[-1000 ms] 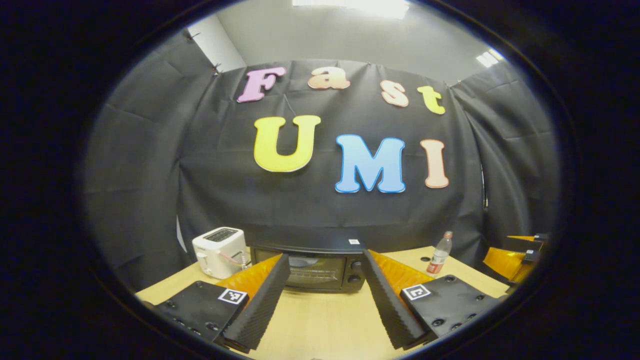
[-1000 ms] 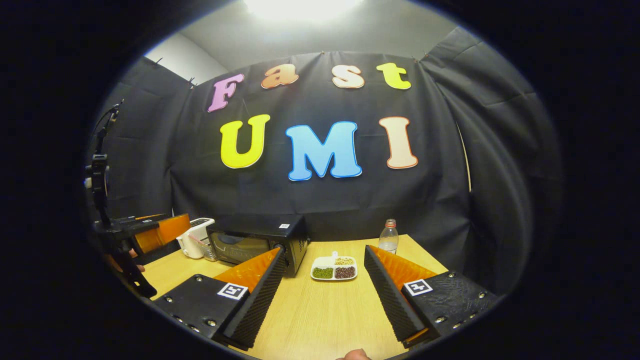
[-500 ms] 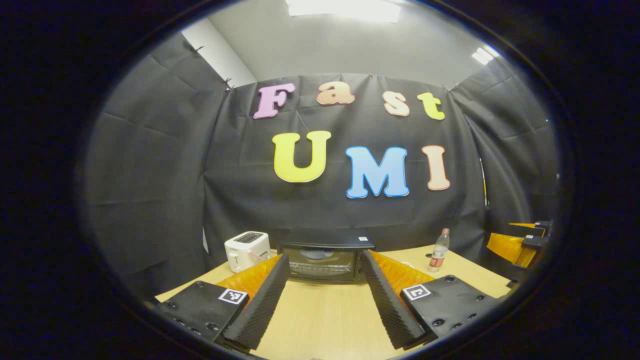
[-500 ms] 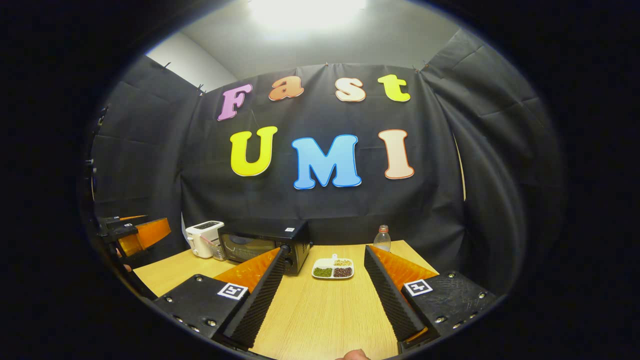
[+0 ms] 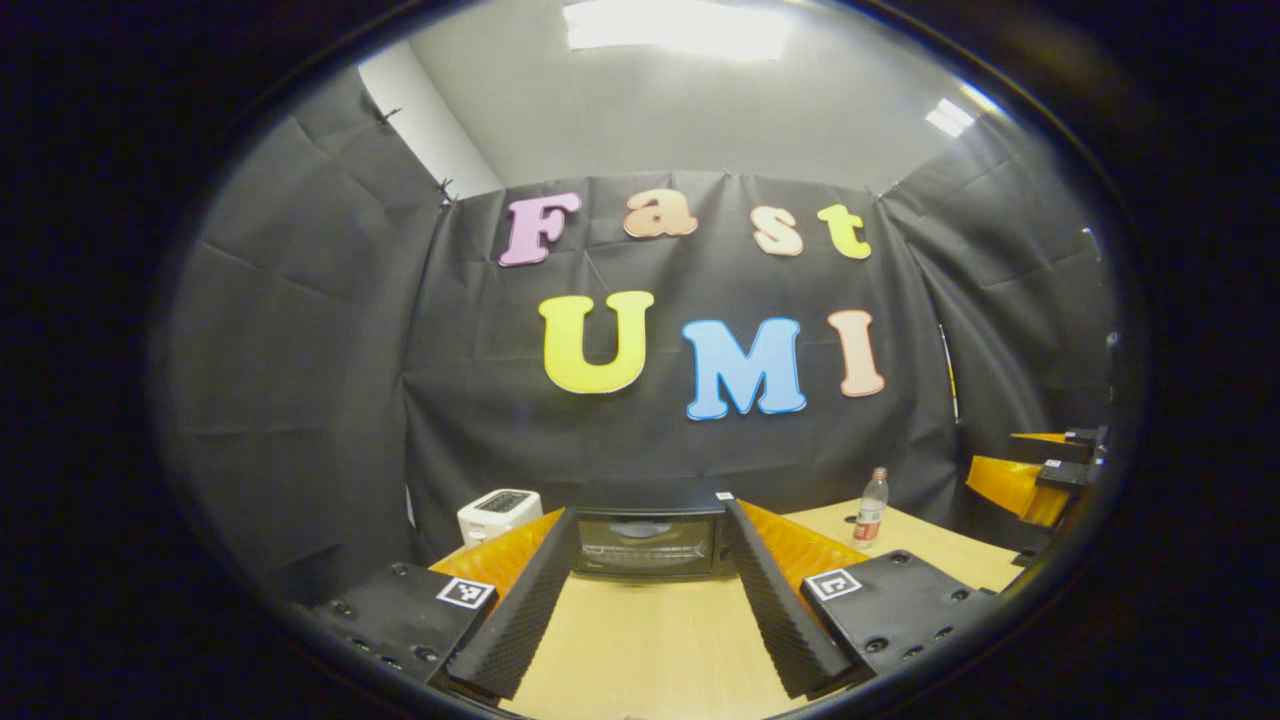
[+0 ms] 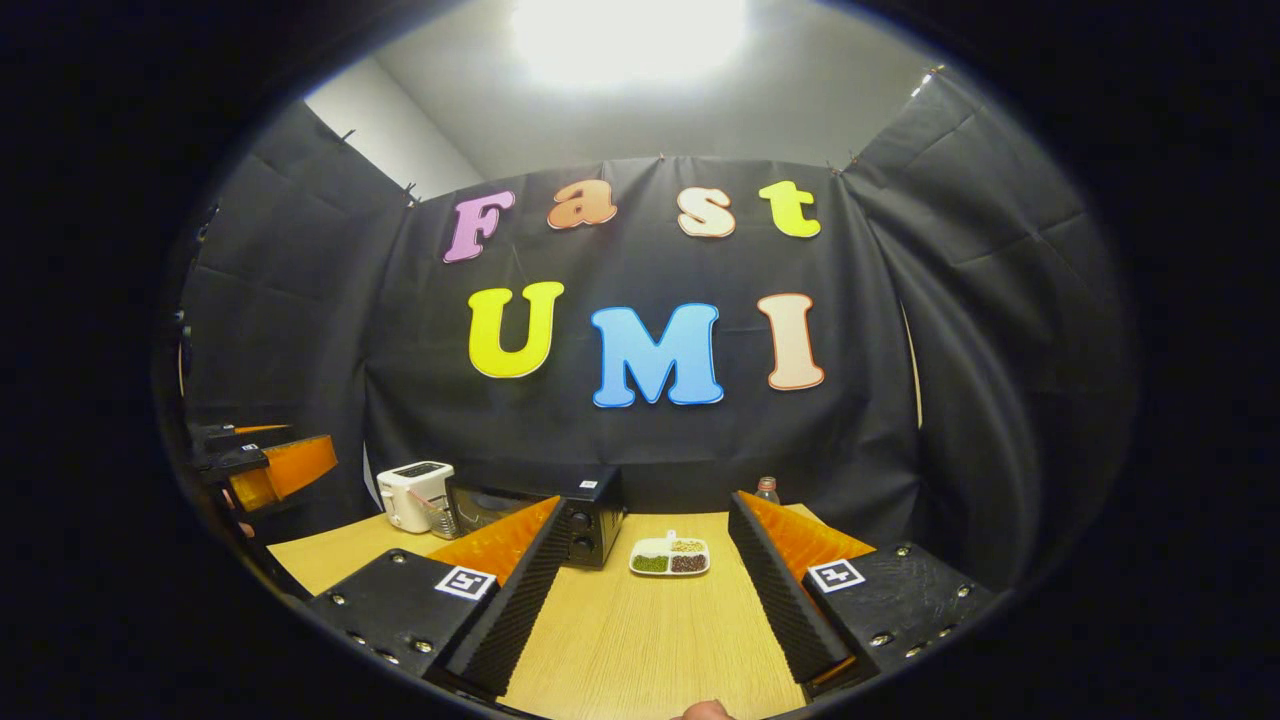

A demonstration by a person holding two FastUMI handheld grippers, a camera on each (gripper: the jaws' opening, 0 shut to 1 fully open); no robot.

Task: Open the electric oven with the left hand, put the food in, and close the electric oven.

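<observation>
The black electric oven (image 5: 645, 543) stands at the back of the wooden table with its glass door closed. It sits straight ahead between the fingers of my left gripper (image 5: 649, 515), which is open, holds nothing and is well short of it. In the right gripper view the oven (image 6: 590, 520) is left of a white divided tray of food (image 6: 669, 558) holding green, dark and pale beans. My right gripper (image 6: 645, 505) is open and empty, and the tray lies ahead between its fingers. The left gripper (image 6: 265, 465) hovers at the far left.
A white toaster (image 5: 498, 510) stands left of the oven. A plastic bottle (image 5: 871, 507) stands at the back right of the table (image 6: 640, 640). The right gripper (image 5: 1035, 470) shows at the right edge of the left gripper view.
Both grippers have drawn back from the table's far end: the oven, toaster and tray look smaller and farther. The oven now sits centred between the left fingers. Both stay open.
</observation>
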